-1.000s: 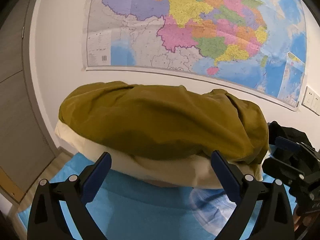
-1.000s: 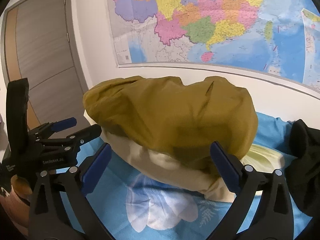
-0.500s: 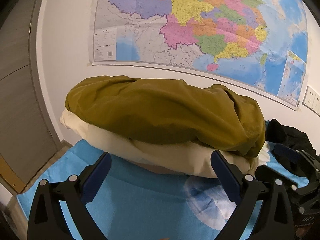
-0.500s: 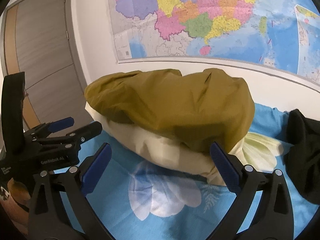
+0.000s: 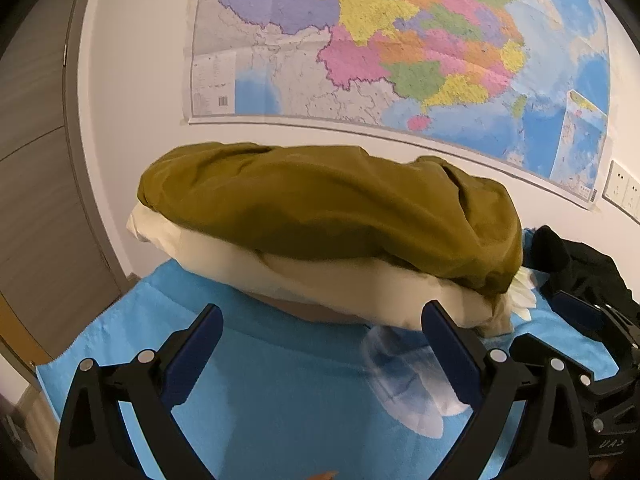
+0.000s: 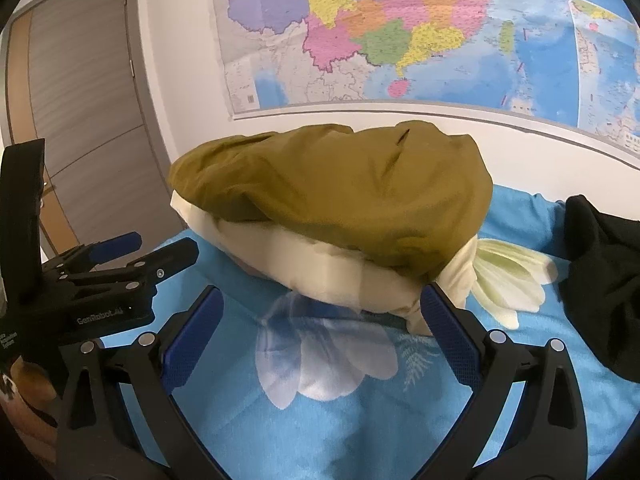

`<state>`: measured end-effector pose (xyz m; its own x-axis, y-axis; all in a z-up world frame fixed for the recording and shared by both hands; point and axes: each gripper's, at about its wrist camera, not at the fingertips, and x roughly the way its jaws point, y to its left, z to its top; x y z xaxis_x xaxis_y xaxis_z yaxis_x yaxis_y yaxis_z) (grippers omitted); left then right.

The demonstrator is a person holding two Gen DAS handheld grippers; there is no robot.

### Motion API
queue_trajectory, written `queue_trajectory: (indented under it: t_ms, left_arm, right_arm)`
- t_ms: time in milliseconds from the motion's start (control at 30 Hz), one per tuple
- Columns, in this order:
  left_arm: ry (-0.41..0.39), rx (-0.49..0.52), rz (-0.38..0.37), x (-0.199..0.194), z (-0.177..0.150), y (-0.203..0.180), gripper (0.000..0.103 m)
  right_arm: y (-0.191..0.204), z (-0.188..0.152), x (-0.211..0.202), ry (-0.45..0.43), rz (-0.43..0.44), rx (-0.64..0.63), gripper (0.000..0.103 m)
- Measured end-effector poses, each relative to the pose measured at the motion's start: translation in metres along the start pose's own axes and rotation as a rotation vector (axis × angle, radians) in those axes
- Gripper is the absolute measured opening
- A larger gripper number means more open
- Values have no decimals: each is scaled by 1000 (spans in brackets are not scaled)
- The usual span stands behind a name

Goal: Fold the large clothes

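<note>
Olive garment (image 6: 340, 192) atop cream pillow (image 6: 320, 276) — unheld

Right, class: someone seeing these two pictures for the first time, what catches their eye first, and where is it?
A bulky olive-brown garment lies heaped on a cream pillow at the middle of the blue flowered sheet. Behind it, a bright multicoloured map fills the white wall. A black garment lies crumpled on the sheet to the right.
</note>
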<state>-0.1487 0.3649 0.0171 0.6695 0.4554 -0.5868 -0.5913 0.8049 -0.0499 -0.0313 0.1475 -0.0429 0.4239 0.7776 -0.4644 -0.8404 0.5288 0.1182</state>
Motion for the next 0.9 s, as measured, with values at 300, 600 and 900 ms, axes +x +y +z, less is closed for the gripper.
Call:
queue_trajectory:
  t_ms: [300,600,900]
  left_arm:
    - [8,-2,15,-6,-9,-1,96]
    - [9,-4,15,-10,-12,0,96]
    - [3,-1,19,-14,-15,-2,96]
  right_arm:
    - [5,-5,-6,1,8,0,97]
    - [7,-8,-10,-7,8,-2,97]
    - [8,-12,-15,-4,9,1,97]
